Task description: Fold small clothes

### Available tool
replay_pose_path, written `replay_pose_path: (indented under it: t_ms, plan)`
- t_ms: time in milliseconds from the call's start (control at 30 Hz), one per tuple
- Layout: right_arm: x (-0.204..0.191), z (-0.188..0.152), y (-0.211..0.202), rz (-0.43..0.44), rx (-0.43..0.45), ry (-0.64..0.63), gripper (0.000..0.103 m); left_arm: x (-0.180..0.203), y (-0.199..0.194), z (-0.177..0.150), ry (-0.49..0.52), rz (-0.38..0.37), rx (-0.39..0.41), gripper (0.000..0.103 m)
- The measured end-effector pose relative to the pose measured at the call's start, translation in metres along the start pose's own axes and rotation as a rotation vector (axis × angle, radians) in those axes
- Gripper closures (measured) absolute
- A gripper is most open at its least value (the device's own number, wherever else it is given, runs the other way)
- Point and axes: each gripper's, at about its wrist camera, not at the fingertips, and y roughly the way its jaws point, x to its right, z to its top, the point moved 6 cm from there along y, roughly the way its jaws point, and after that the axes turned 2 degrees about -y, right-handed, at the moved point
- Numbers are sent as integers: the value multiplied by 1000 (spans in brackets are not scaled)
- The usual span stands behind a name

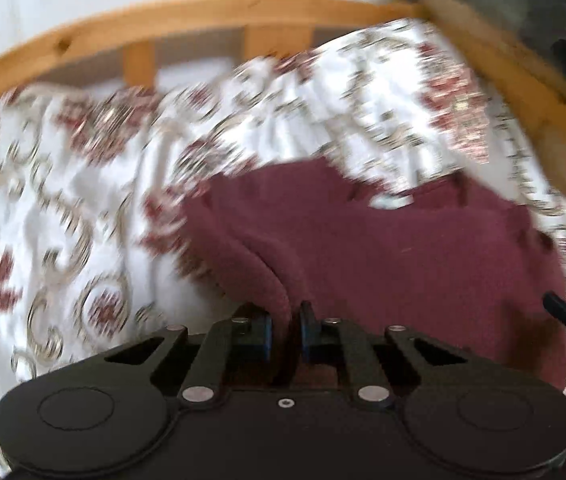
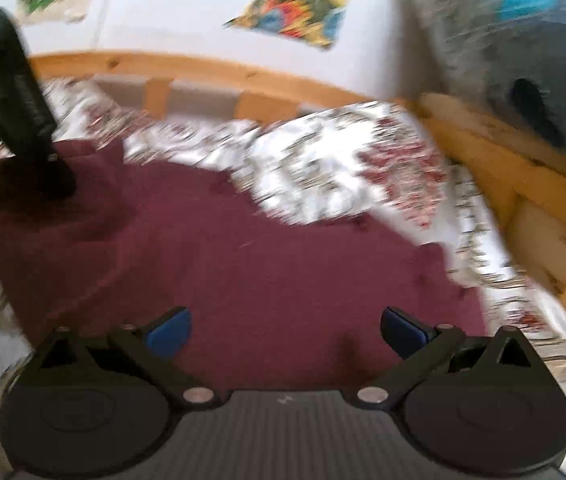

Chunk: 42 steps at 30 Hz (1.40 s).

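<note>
Your left gripper point(image 1: 286, 330) has its jaws drawn nearly together on a raised fold at the near edge of the dark maroon fleece garment point(image 1: 403, 248), the blue pads pressing the cloth from both sides. Your right gripper point(image 2: 286, 330) has its jaws spread wide with nothing between them, hovering over the near part of that same garment point(image 2: 243, 248); whether its tips touch the cloth is lost in blur.

The garment lies spread on the white bedspread with red and gold floral print point(image 1: 63, 184), which rises in a rumpled heap just beyond the garment's far edge. Beyond that heap runs the curved pale wooden bed rail with slats point(image 1: 203, 16). In the right wrist view, the left gripper's black body point(image 2: 19, 100) stands on the garment's far left corner, and a grey and blue soft object point(image 2: 523, 60) sits beyond the rail at the right.
</note>
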Motion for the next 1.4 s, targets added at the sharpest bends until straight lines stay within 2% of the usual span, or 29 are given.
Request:
replay_pose_path:
  t_ms: [100,200,400,467,600,767,900,933,1067,1133,1233,1333,1400]
  plan:
    - [32,4,-5,-67,17,41,0,34,-13,12,76,-53,25,91]
    - [68,2,-4,-112,14,92,0,75,-14,18,164,-113,8,91]
    - [130,-11,2,-215,-10,224,0,141,4,2,282,-199,-37,91]
    - [141,-15,3,-220,-20,252,0,151,13,-9,294,-216,-58,91]
    - [154,-19,5,-176,-33,312,0,158,29,-28,266,-233,-114,91]
    - [153,-20,8,-147,-37,331,0,162,34,-38,288,-225,-106,89]
    - [154,-22,10,-139,-48,354,0,161,29,-37,255,-265,-106,79]
    - [154,-22,10,-144,-47,352,0,161,27,-37,247,-278,-107,71]
    - [158,-22,6,-155,-34,364,0,164,18,-36,255,-302,-97,55]
    - [159,-22,5,-158,-28,369,0,164,11,-35,258,-323,-91,41]
    - [161,-21,3,-160,-18,375,0,164,-6,-33,263,-372,-59,28]
    - [160,-20,3,-152,-5,381,0,162,-22,-34,296,-381,-10,23]
    - [158,-18,1,-138,17,388,0,157,-30,-35,322,-348,34,19]
